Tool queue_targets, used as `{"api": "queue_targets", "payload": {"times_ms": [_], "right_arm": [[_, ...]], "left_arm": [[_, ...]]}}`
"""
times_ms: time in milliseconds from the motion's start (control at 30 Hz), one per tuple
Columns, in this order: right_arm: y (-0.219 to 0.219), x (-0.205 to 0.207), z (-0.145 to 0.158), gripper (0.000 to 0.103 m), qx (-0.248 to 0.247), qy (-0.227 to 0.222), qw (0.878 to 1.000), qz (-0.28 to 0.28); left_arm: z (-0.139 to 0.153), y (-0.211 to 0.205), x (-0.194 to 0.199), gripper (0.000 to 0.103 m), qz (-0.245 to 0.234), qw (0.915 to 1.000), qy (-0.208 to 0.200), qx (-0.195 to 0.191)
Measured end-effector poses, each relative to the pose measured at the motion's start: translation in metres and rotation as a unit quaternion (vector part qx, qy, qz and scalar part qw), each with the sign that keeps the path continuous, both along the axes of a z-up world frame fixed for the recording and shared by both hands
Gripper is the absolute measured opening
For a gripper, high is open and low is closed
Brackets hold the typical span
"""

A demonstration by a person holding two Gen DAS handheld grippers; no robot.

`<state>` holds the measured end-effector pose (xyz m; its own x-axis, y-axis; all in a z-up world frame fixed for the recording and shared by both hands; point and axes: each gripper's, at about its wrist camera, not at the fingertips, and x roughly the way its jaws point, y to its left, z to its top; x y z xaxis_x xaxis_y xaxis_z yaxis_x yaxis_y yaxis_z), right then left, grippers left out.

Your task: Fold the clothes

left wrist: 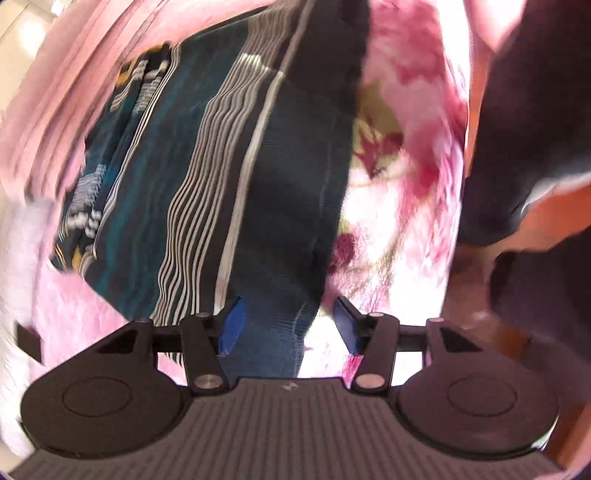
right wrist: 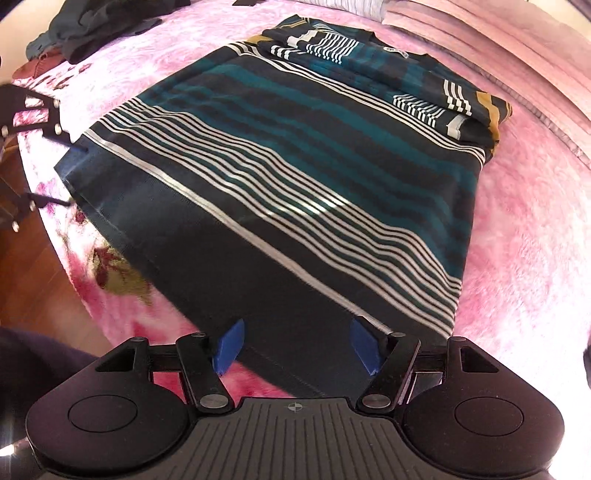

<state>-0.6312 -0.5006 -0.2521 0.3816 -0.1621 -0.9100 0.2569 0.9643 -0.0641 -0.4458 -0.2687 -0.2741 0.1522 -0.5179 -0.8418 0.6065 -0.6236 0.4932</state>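
A dark striped shirt with teal, white and mustard bands lies flat on the pink floral bedspread, sleeves folded in at the far end. It also shows in the left wrist view. My right gripper is open, its blue fingertips straddling the shirt's near hem corner. My left gripper is open over the other hem corner, and it also shows at the left edge of the right wrist view. The left wrist view is blurred.
A pile of dark clothes lies at the bed's far left. Wooden floor shows beside the bed on the left. Pink pillows or a headboard lie beyond the shirt. A person's dark clothing fills the right of the left wrist view.
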Motion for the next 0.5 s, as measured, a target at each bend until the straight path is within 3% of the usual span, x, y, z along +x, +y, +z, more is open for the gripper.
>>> {"api": "queue_targets", "payload": {"times_ms": [67, 133, 200, 267, 400, 433, 500], "right_arm": [[0.006, -0.001, 0.001, 0.067, -0.01, 0.0, 1.0, 0.004], [0.011, -0.003, 0.0, 0.067, -0.021, 0.001, 1.0, 0.013], [0.018, -0.005, -0.002, 0.067, -0.039, 0.001, 0.999, 0.033], [0.025, -0.007, -0.005, 0.067, -0.055, -0.007, 0.996, 0.068], [0.045, -0.01, -0.009, 0.067, -0.087, -0.03, 0.985, 0.146], [0.052, -0.009, -0.01, 0.067, -0.093, -0.036, 0.981, 0.164], [0.066, -0.005, -0.017, 0.067, -0.094, -0.048, 0.976, 0.192]], "left_arm": [[-0.005, 0.006, -0.006, 0.062, -0.015, 0.9998, -0.011, -0.008], [-0.007, 0.006, -0.006, 0.061, -0.011, 0.9995, -0.022, -0.019], [-0.005, 0.007, -0.008, 0.051, 0.001, 0.9997, -0.018, -0.016], [-0.004, 0.007, -0.009, 0.034, 0.009, 0.9998, -0.011, -0.011], [-0.002, 0.01, -0.01, 0.017, 0.03, 0.9991, -0.019, -0.024], [0.001, 0.009, -0.009, 0.009, 0.045, 0.9985, -0.016, -0.026], [0.008, 0.006, -0.006, 0.005, 0.075, 0.9967, -0.012, -0.031]]}}
